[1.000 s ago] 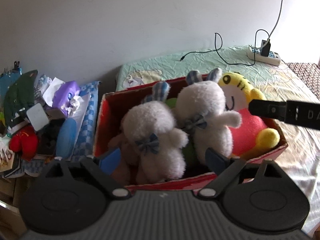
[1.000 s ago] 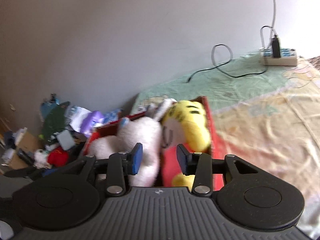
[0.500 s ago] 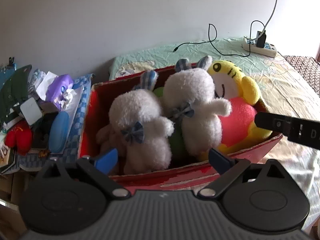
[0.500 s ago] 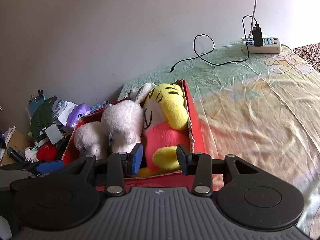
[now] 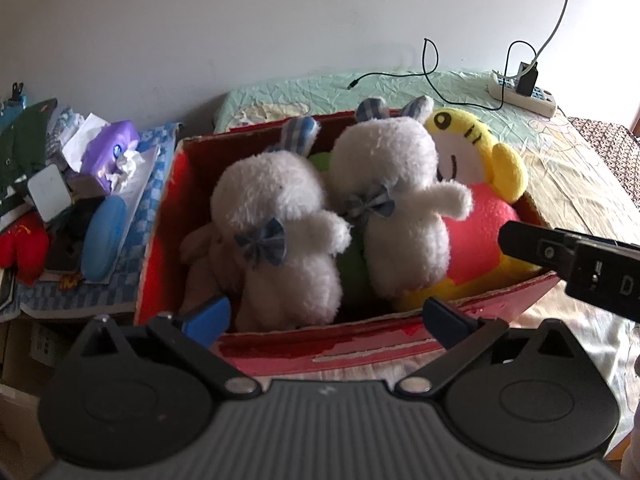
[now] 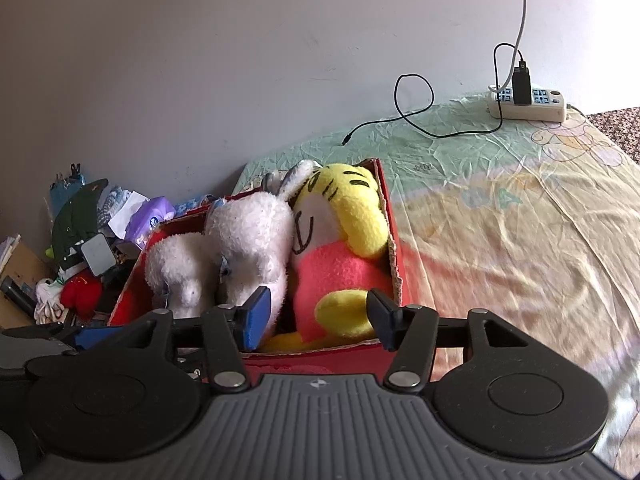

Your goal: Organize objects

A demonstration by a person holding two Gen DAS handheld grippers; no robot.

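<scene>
Red cardboard box (image 5: 352, 344) on bed sheet (image 6: 500, 216), packed: two white plush rabbits (image 5: 280, 240) (image 5: 396, 208) side by side, yellow tiger plush (image 5: 476, 184) at right end, brown plush (image 5: 200, 252) at left. Left gripper (image 5: 326, 314) spread wide, empty, at box's near wall. Right gripper (image 6: 316, 314) parted, empty, before tiger. Power strip (image 6: 528, 104) near wall; clutter pile (image 5: 72, 200) left of box.

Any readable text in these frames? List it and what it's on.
"D": a lone white letter on the right claw's black body, cut off by the frame edge.
Purple tissue pack: round blue logo, too blurred to read.
Red box: no print legible.
Power strip: no readable markings.
</scene>
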